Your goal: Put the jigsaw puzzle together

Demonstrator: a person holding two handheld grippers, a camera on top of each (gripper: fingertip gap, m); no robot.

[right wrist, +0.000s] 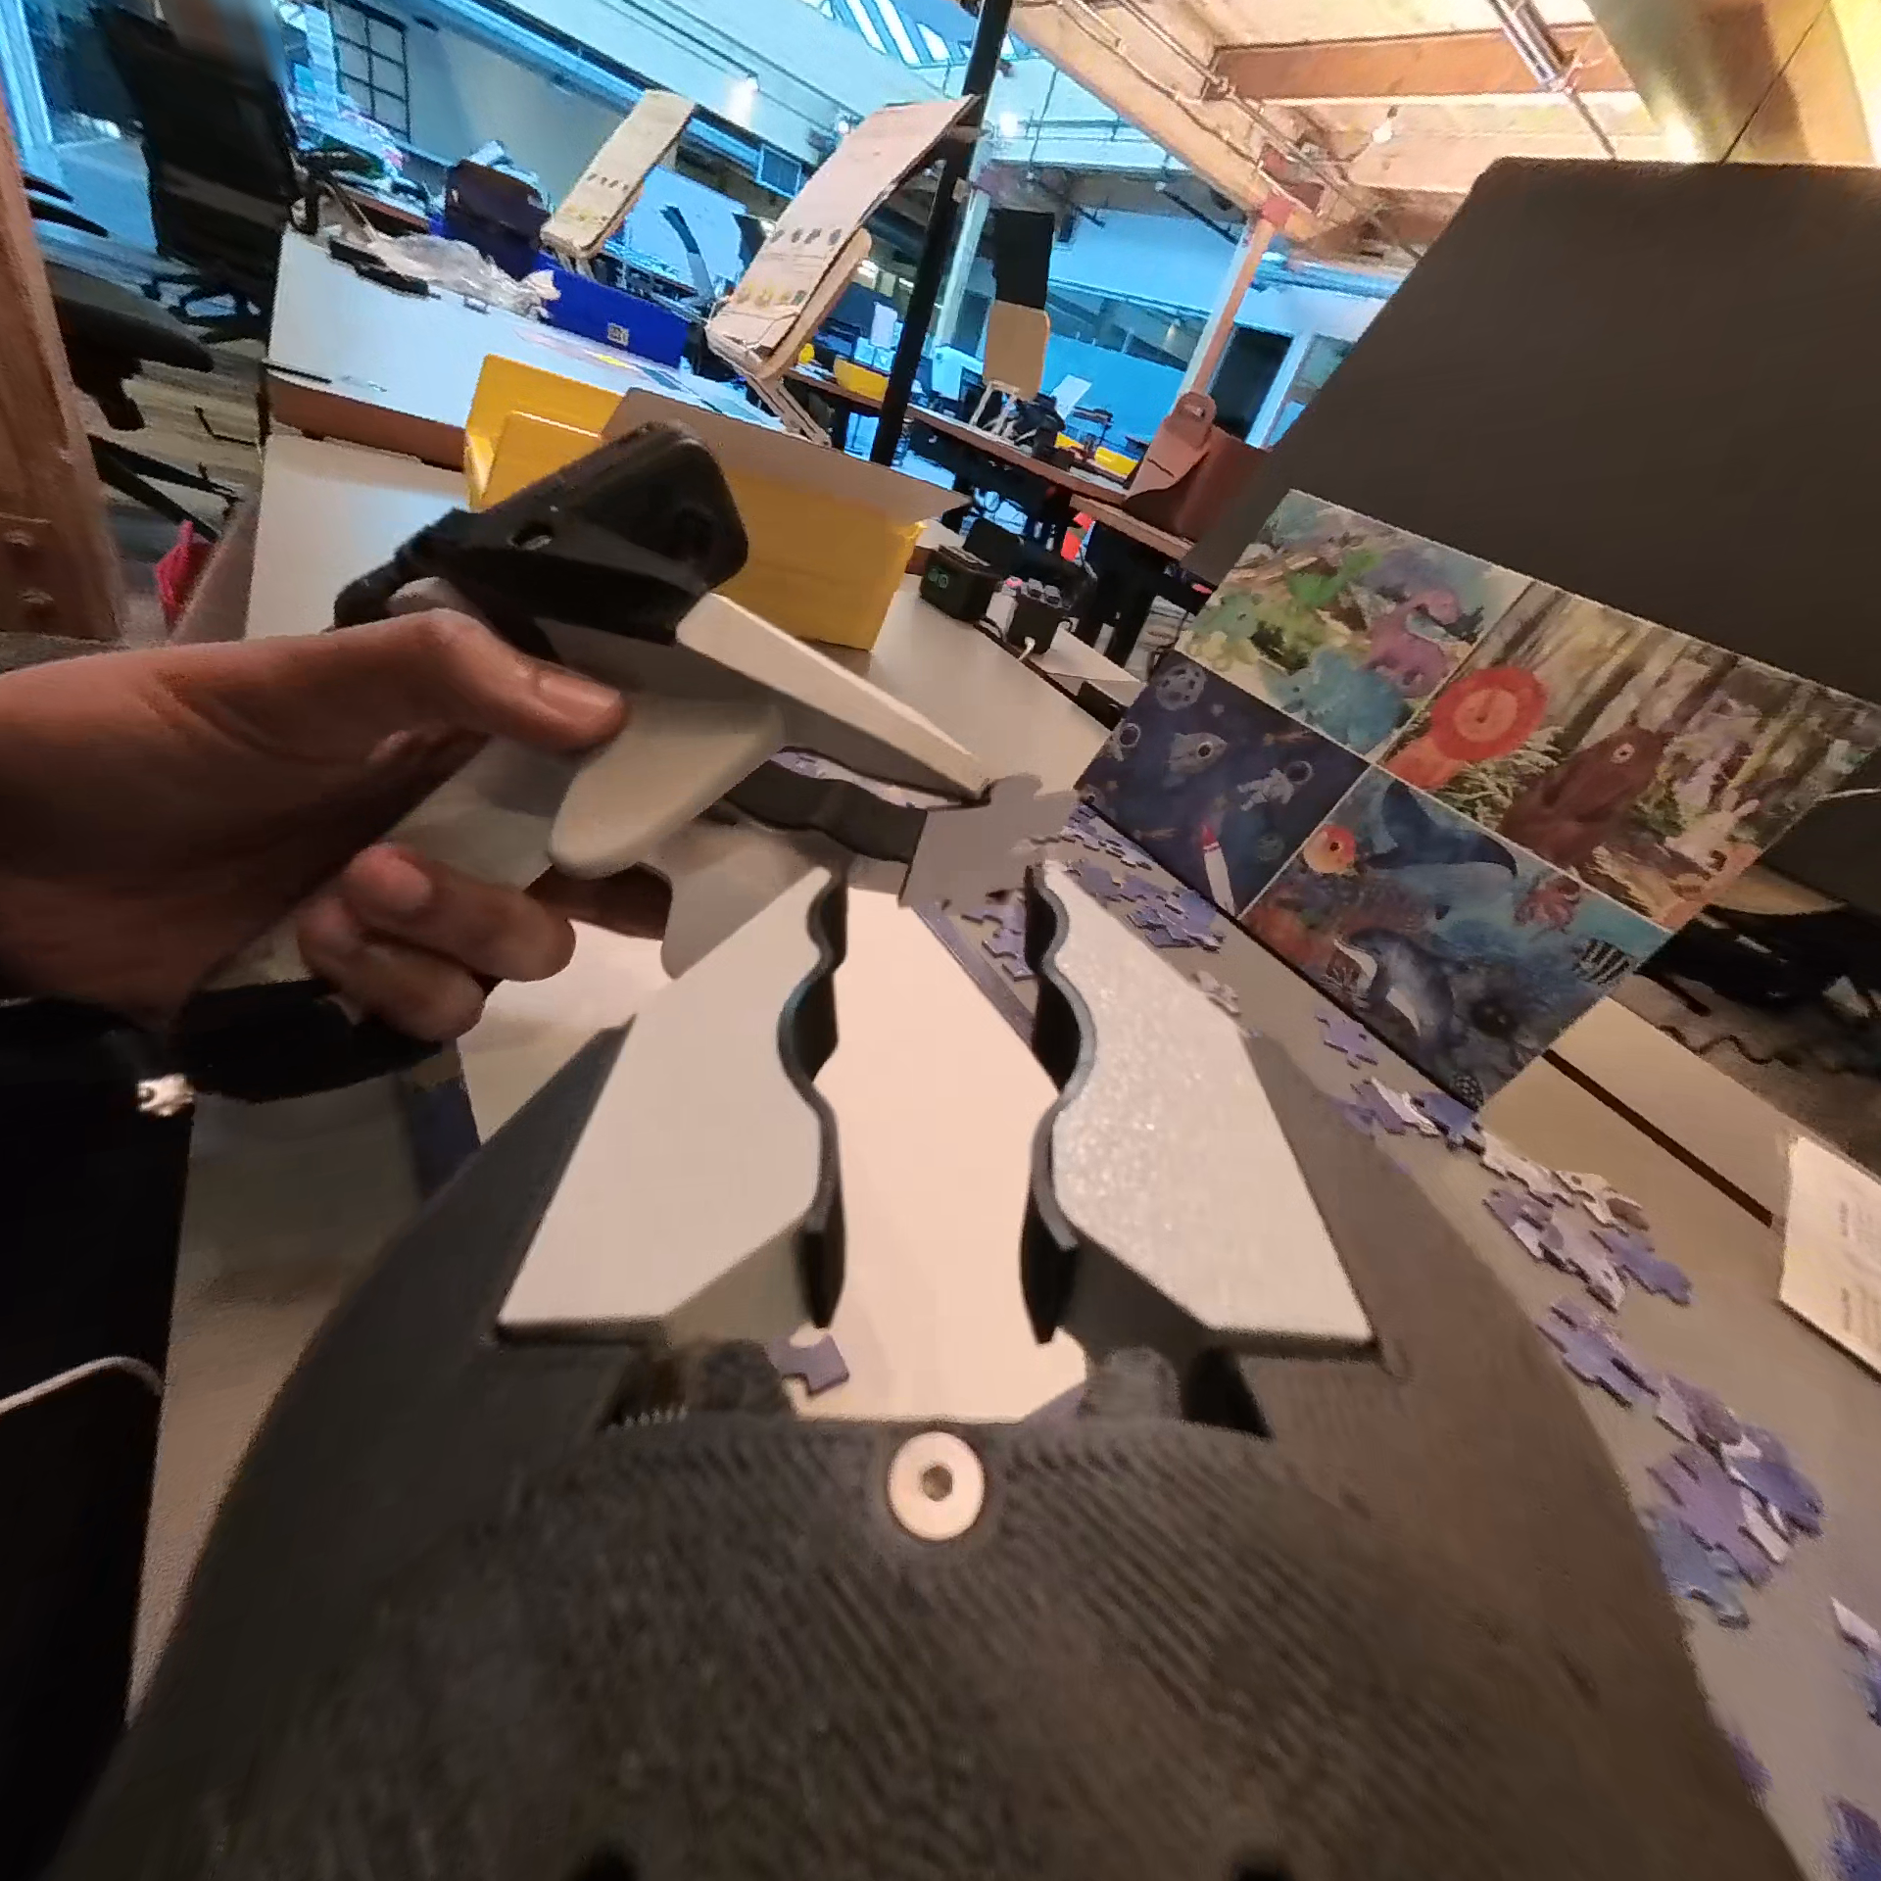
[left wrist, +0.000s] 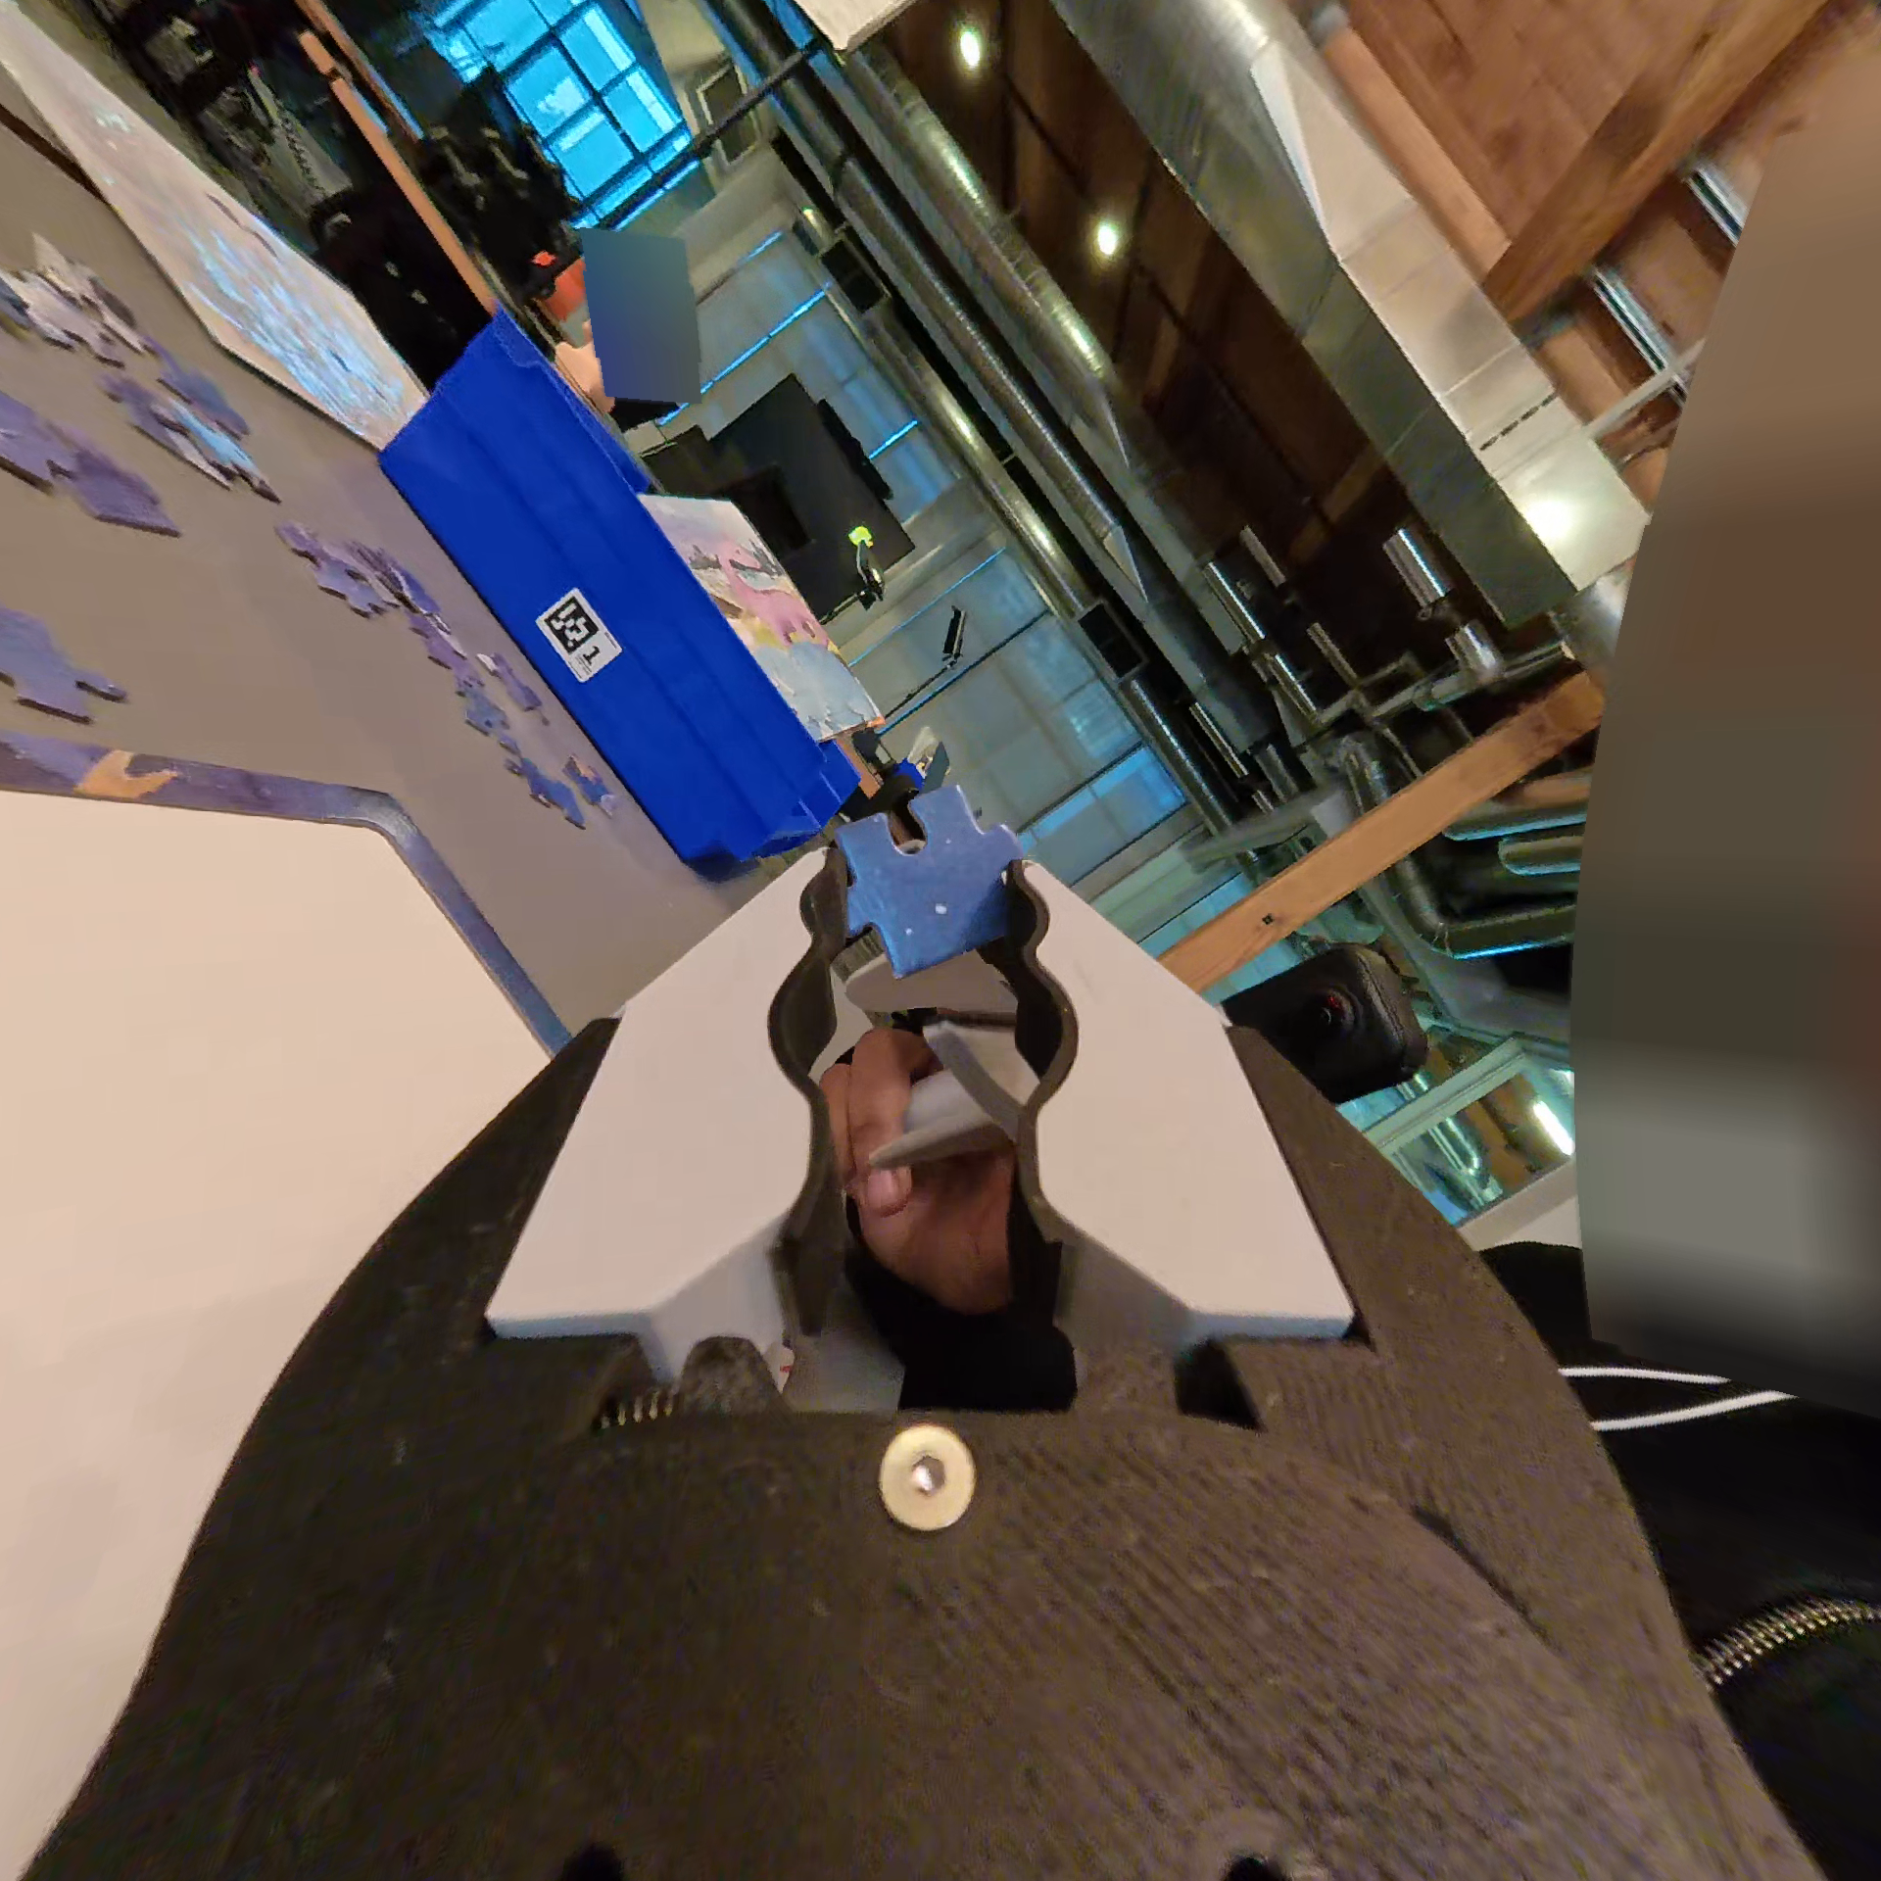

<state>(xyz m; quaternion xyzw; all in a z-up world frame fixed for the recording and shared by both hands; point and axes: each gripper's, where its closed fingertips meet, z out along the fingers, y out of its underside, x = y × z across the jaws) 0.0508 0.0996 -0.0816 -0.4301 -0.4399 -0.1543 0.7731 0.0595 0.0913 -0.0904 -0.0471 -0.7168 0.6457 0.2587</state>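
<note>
My left gripper (left wrist: 926, 880) is shut on a dark blue jigsaw piece (left wrist: 921, 896) with white specks and holds it up in the air, tilted toward the ceiling. In the right wrist view the left gripper (right wrist: 967, 799) is held by a hand (right wrist: 254, 794), and the piece (right wrist: 967, 840) shows its grey back. My right gripper (right wrist: 934, 891) is open and empty, its fingertips just below that piece. Below lies a white board (left wrist: 204, 1069) with a blue assembled puzzle border (left wrist: 305, 794). Loose blue pieces (left wrist: 153, 448) lie on the grey table (left wrist: 305, 631).
A blue bin (left wrist: 570, 611) stands at the table's far edge. The picture-covered puzzle box (right wrist: 1425, 774) stands on the right, with several loose pieces (right wrist: 1588, 1262) in front of it. A yellow bin (right wrist: 814, 550) sits behind the left gripper. A white sheet (right wrist: 1832, 1252) lies at the right.
</note>
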